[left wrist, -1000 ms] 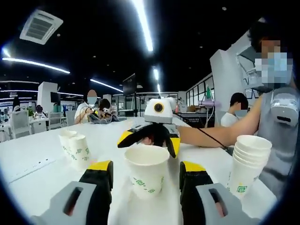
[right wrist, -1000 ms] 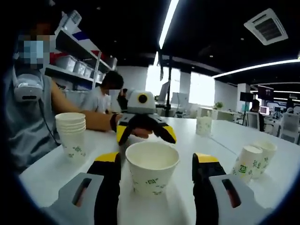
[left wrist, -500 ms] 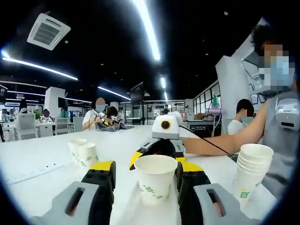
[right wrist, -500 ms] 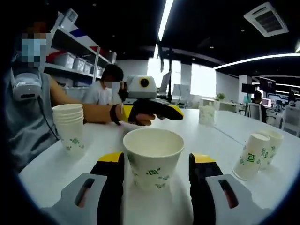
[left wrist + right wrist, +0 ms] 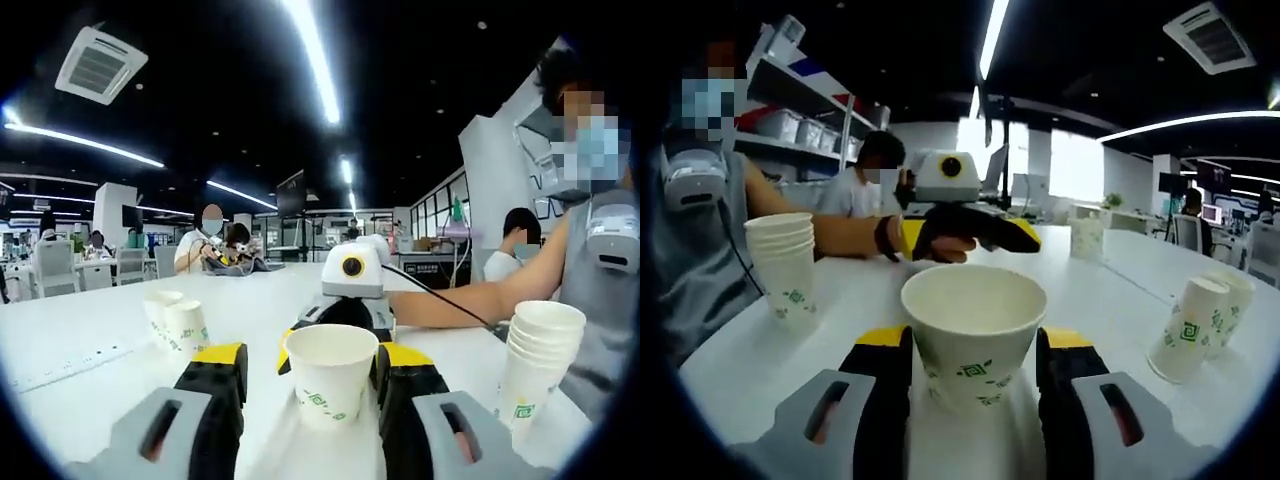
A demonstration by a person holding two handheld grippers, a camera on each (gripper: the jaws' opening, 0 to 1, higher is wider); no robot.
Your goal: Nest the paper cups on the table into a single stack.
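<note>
White table (image 5: 90, 335), nested cup stack (image 5: 532, 365), single cup (image 5: 330, 372), two leaning cups (image 5: 178, 322)

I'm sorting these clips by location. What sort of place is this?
Probably a large open-plan office or lab: long white tables, ceiling strip lights and a square ceiling air vent, wall shelves with storage bins, and other people seated at distant tables. White paper cups with green print stand on the near table.

R gripper (image 5: 973, 350) was level, low over the table (image 5: 1110, 310), jaws pressed to both sides of a paper cup (image 5: 973, 330). L gripper (image 5: 308, 375) sat opposite, facing it; only its R jaw touched that cup, L jaw stood apart. Forearm (image 5: 470, 295) stretched behind.
</note>
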